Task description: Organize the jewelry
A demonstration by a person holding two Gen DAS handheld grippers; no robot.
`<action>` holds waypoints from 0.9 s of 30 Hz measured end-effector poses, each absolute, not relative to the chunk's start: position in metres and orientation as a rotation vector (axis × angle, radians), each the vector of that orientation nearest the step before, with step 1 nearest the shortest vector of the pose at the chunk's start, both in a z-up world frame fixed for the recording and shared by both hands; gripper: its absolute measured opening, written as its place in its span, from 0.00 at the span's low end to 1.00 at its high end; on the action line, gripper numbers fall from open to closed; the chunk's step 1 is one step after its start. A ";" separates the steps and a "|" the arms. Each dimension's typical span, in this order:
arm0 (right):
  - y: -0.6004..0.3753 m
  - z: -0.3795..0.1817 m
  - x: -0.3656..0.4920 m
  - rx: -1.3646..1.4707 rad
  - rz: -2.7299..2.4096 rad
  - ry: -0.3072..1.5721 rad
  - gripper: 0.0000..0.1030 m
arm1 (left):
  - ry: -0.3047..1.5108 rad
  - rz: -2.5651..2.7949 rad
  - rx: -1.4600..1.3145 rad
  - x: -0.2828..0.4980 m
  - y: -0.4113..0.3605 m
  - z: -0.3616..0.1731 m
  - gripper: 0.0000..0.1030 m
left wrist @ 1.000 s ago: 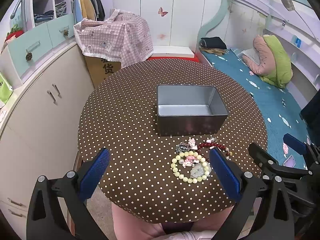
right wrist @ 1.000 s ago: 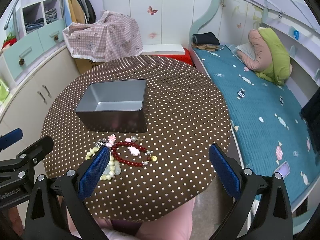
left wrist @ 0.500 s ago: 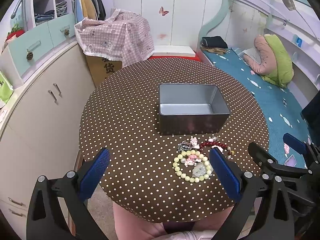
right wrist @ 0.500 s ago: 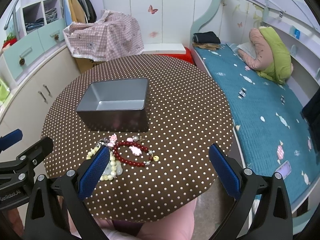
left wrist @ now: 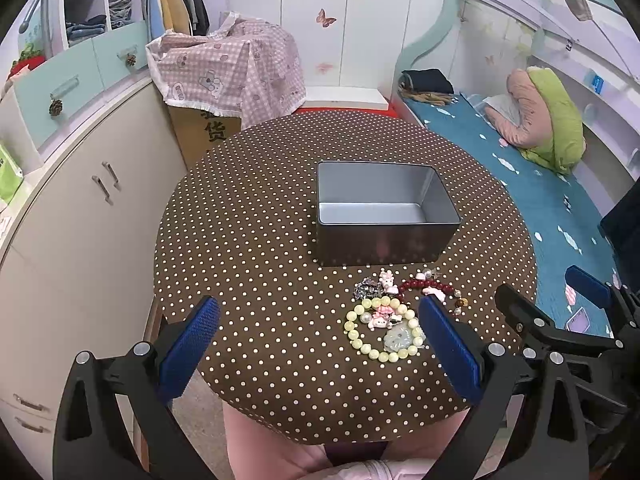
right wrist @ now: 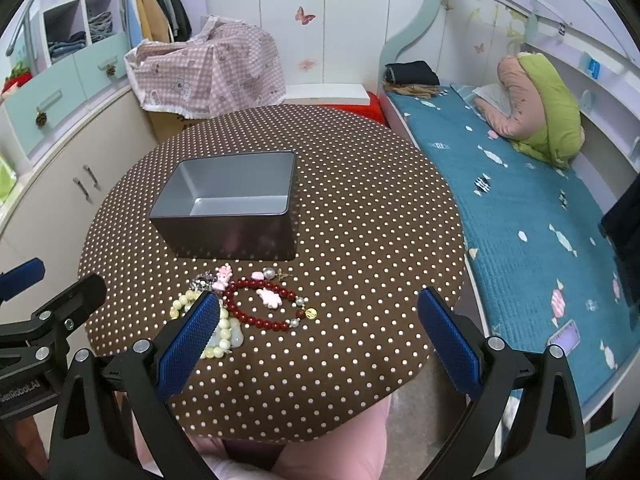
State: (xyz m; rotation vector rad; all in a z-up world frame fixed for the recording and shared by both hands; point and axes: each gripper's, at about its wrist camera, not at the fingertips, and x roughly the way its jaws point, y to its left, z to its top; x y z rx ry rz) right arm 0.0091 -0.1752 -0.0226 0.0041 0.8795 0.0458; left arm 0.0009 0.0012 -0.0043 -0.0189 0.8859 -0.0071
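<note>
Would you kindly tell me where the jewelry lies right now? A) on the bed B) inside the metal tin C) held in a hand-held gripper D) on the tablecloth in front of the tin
D: the red bead bracelet and pale green bead bracelet lie on the dotted tablecloth in front of the empty metal tin.

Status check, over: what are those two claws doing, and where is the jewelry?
Left gripper open, empty. Right gripper open, empty. Bracelets lie on the table before the empty tin. Nothing in the way.
</note>
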 end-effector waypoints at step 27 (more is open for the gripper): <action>-0.178 -0.026 0.013 0.005 0.046 0.892 0.93 | 0.902 -0.024 -0.008 0.003 -0.004 -0.008 0.94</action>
